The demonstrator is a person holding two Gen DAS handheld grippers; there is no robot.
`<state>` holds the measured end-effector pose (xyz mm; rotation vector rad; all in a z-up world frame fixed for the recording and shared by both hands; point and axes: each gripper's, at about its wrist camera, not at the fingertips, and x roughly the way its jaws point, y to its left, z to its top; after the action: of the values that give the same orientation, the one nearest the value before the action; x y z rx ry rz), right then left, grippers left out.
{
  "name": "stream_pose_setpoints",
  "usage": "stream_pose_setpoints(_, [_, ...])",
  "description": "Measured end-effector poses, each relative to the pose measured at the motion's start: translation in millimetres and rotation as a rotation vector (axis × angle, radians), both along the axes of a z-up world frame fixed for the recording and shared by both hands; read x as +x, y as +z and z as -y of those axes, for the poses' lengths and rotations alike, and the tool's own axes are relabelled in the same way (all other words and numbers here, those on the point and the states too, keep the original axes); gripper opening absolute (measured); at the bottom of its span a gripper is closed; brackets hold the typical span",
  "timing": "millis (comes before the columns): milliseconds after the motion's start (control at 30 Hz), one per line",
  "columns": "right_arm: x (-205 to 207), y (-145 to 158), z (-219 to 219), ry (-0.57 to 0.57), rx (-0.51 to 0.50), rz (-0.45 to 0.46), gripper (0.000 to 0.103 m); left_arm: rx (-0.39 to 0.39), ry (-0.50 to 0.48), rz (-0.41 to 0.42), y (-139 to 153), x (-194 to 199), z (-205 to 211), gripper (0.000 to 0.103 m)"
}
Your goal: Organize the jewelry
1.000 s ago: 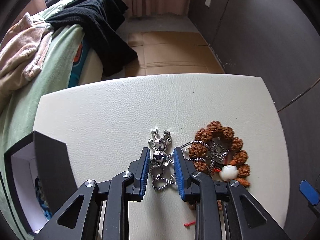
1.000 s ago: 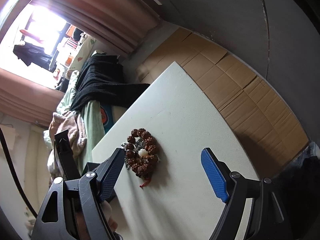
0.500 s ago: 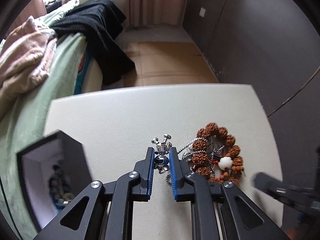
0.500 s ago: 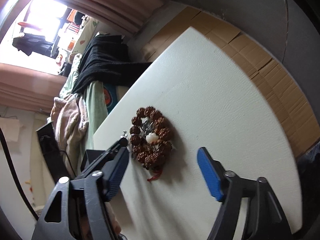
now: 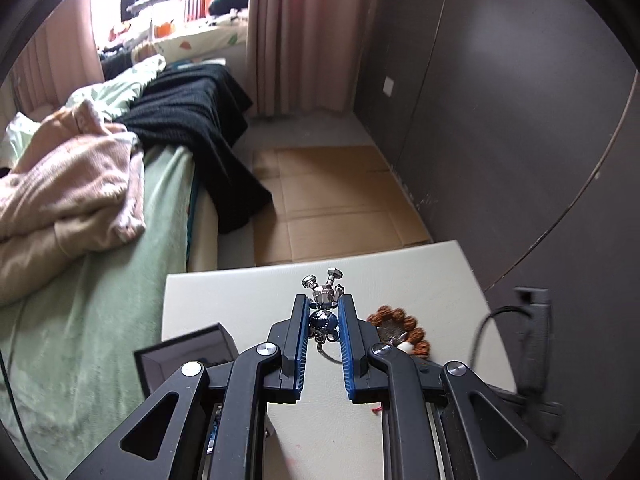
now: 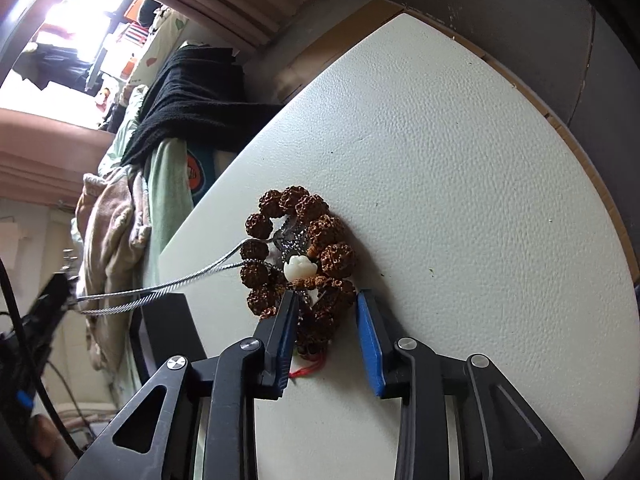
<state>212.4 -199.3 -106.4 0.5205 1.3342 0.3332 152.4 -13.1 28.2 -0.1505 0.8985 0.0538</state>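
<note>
Left wrist: jaws clamp a metal pendant (image 5: 323,312); right jaws gape around knobbly beads (image 6: 304,256).

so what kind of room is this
Most likely a bedroom. A bed with green bedding carries a heaped pink blanket and a black throw, pink curtains hang at a window, and the jewelry lies on a small white table beside the bed.

left gripper (image 5: 324,322) raised, jaws clamped on pendant (image 5: 323,308), right gripper (image 6: 326,312) low, jaws apart
</note>
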Motion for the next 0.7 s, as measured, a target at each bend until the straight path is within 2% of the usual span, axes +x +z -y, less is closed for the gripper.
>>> stream_pose_setpoints(367, [1.9,4.3,-12.5,0.024,-0.089,0.05,0.033,0.02,-0.021,0.096,59.0,-26.6,10.9,0.015])
stream_pose_setpoints(467, [1.6,3.8,-13.8,0.039,-0.105,0.079,0.028,0.035,-0.014,0.116,72.1,-33.8,11.3,0.015])
stream_pose_setpoints(533, [0.7,1.5,-7.8,0.026,-0.067,0.066,0.027,0.045,-0.006,0.126,79.3,-38.1,9.5,0.015])
stream_pose_setpoints(633, [0.0,-5.7,9.8,-0.016,0.089,0.004,0.026,0.057,0.003,0.147,90.7,-44.4,5.7,0.015])
stream_pose_setpoints(700, [-1.6,-4.9,15.1,-0.031,0.129,0.001,0.026,0.063,0.005,0.159,96.9,-48.2,3.2,0.015])
